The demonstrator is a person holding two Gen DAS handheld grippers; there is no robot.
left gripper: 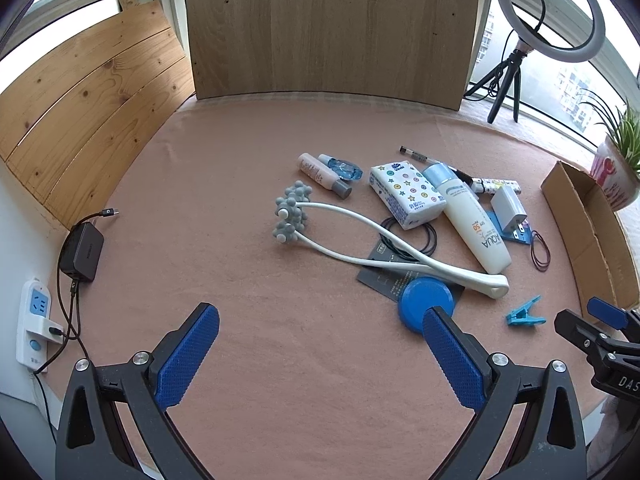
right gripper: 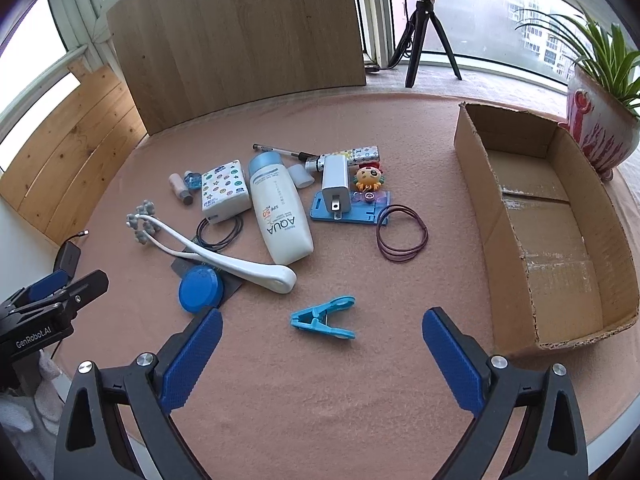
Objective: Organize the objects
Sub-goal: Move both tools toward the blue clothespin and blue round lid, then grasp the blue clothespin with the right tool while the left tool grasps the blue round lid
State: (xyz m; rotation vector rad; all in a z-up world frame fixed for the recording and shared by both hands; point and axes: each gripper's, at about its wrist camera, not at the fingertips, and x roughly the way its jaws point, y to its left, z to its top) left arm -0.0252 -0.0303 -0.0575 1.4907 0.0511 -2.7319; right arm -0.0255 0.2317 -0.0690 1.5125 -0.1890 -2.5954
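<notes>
Lying flat: turquoise clothespin (right gripper: 323, 318), closed.

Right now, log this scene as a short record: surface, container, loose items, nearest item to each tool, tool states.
surface: pink cloth
container: cardboard box, open top, nothing visible inside, at the right
loose items: sunscreen bottle, tissue pack, white neck massager, blue round lid, white charger plug, two hair ties
nearest to right tool: blue clothes peg, lying on the cloth between the open fingers, not gripped
nearest to left tool: the blue round lid, beside one finger
tool states: both open, holding nothing
</notes>
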